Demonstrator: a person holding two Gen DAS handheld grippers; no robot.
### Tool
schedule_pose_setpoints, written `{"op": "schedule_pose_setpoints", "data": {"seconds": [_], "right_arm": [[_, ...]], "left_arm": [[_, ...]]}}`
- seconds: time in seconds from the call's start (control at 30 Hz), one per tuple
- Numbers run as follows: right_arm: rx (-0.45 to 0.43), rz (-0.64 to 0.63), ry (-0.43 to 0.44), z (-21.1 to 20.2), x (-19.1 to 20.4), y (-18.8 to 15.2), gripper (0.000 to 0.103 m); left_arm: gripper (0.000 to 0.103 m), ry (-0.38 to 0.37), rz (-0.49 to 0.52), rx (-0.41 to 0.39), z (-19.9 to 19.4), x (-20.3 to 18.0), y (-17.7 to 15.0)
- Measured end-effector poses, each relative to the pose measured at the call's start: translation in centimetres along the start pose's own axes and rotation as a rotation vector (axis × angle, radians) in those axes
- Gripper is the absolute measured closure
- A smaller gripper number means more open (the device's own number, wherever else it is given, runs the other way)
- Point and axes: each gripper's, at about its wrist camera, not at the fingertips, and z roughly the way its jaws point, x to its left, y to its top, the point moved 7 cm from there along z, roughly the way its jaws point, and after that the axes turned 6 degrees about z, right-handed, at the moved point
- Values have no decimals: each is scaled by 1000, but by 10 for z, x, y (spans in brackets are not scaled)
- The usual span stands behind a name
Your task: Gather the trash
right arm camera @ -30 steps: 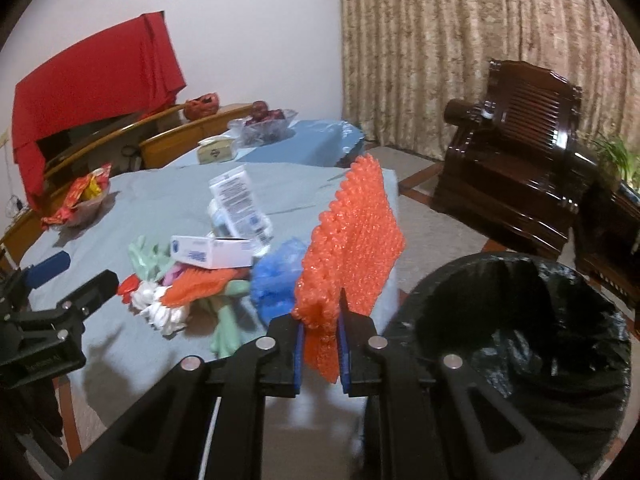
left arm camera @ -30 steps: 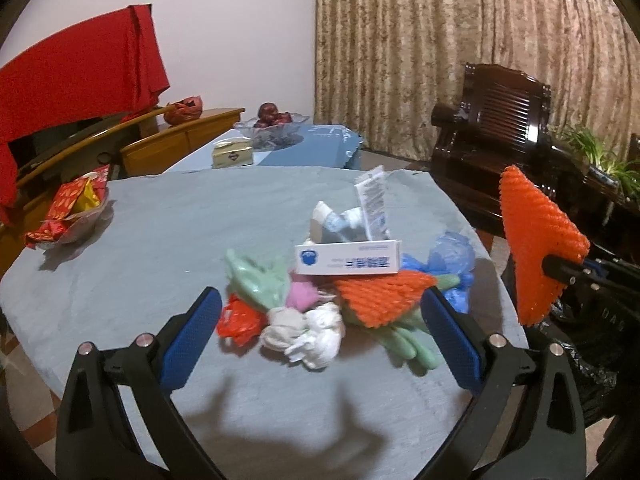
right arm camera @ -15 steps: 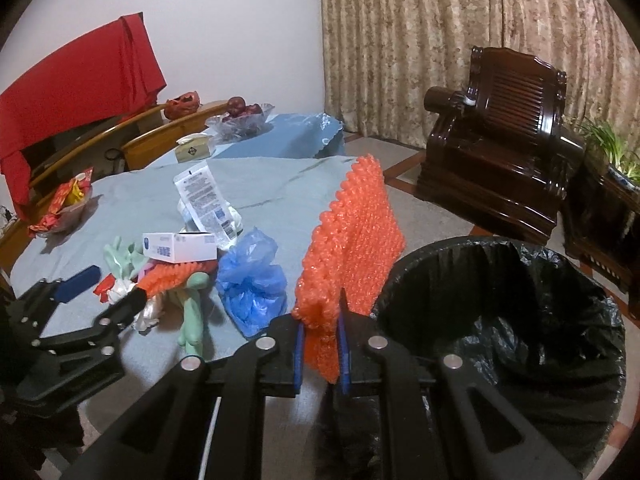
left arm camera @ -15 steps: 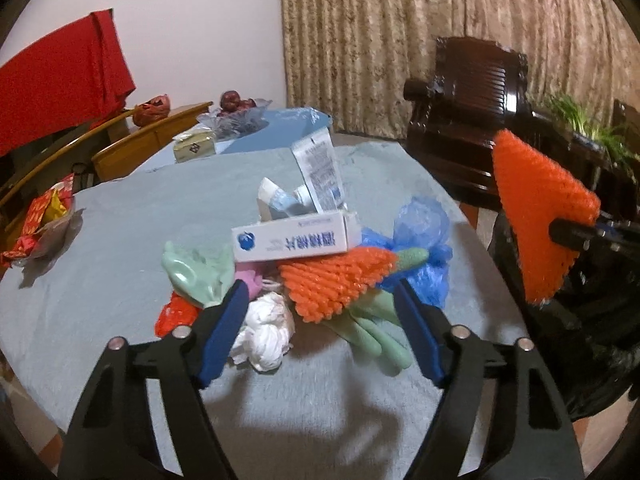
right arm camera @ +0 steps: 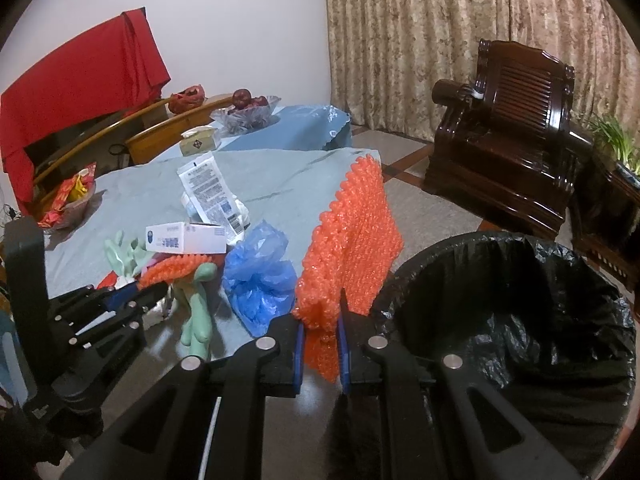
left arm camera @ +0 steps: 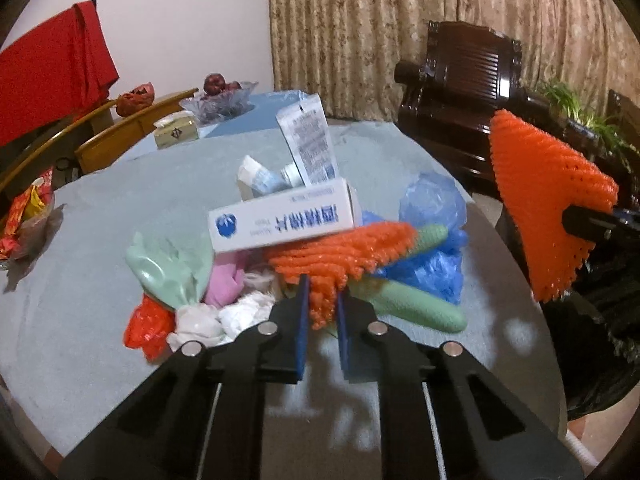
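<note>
While left view hides it, black bin [right arm camera: 516, 320], right view

My left gripper [left arm camera: 320, 312] and right gripper [right arm camera: 320, 330] look alike: matte black angular linkage arms, round silver pivot screws, and flat blue pads lining the fingers [left arm camera: 301, 320].

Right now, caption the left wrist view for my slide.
Left gripper pinches orange foam net from the trash pile on the table.
</note>
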Motion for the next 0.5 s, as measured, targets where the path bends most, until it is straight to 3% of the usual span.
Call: {"op": "schedule_pose_setpoints", "data": {"seconds": [0.5], "right_arm": [[-85,-1,12,-38,1,27,90]], "left_arm": [[93,-93,-49,-139,-72,-7,48]]}}
